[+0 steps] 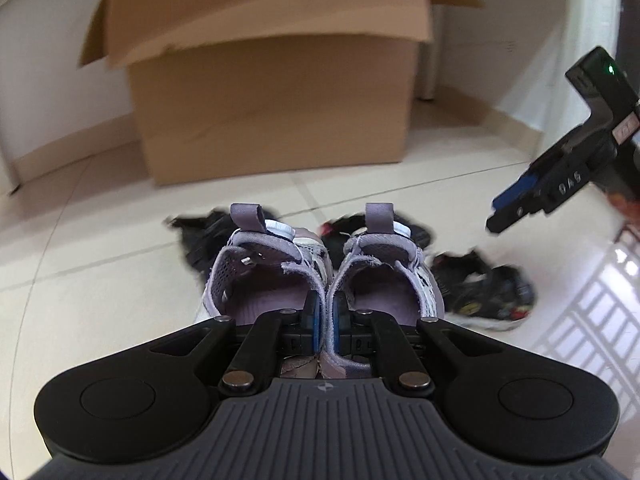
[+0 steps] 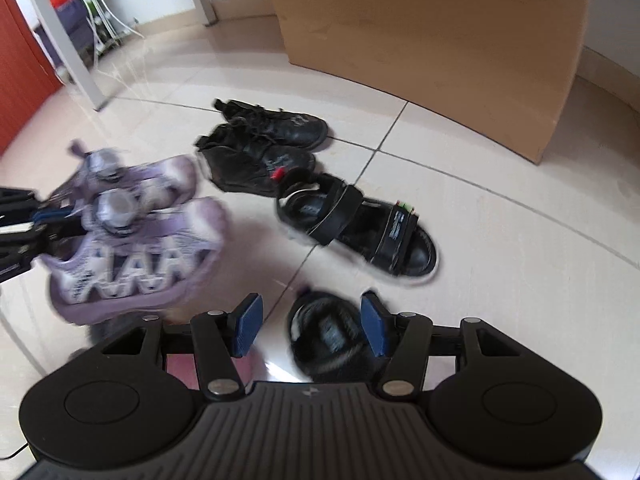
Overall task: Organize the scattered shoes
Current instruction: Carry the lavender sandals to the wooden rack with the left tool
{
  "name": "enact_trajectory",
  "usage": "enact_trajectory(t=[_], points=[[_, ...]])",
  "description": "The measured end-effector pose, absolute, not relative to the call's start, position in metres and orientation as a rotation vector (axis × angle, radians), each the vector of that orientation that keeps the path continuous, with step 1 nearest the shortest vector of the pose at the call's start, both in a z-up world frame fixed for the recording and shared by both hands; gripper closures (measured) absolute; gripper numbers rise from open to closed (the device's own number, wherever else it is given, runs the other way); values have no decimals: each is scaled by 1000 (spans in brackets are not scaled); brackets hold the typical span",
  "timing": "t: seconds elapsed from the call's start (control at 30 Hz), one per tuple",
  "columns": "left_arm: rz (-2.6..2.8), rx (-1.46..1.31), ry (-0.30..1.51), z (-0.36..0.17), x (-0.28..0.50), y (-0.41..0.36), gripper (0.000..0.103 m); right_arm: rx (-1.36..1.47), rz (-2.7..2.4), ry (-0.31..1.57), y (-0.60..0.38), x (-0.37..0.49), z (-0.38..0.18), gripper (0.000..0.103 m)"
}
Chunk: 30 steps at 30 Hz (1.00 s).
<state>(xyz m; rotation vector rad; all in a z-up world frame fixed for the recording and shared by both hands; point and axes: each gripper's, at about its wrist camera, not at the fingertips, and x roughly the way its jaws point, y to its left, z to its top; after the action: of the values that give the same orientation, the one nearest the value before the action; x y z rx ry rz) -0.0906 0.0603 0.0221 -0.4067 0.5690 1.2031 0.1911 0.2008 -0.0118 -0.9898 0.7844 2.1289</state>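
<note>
My left gripper (image 1: 326, 320) is clamped tight, its blue rubber pads pinching the two inner collars of the purple sneakers (image 1: 324, 276) together, so the pair hangs side by side, clear of the floor (image 1: 100, 272). They are soft mesh shoes with padded linings, grey loop tabs at the heels and round dial fasteners on the tongues; from the right wrist view I see their chunky rounded toes and a white zigzag pattern along the flank (image 2: 136, 236). My right gripper (image 2: 312, 328) stands open with nothing between its flat blue pads, poised above one black sandal (image 2: 328, 336) of woven-looking straps. Just beyond lies another black sandal (image 2: 360, 228) with broad flat straps and a pale sole, straddling a grout line of the glossy cream tiles. Farther in, two black lace-up shoes (image 2: 264, 140) of dull leather lie touching each other. A large cardboard box (image 1: 272, 96), matte brown with open flaps, stands on the floor behind the shoes, near the wall.
</note>
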Motion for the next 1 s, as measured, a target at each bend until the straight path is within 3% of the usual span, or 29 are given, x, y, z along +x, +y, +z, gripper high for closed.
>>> enact_trajectory(t=[0.2,0.43,0.73,1.0], points=[[1044,-365,540,46,-32,59,96,-837,2116,915,160,250,8,42],[847,-316,509,68,43,52,96,-549,2048,1209,121,341,9,42],[634,-207,519,88,150,35,96,-287,1897,1298,46,446,7,49],[494,-162,514,88,242,17,97,-151,1733,1222,-26,515,7,49]])
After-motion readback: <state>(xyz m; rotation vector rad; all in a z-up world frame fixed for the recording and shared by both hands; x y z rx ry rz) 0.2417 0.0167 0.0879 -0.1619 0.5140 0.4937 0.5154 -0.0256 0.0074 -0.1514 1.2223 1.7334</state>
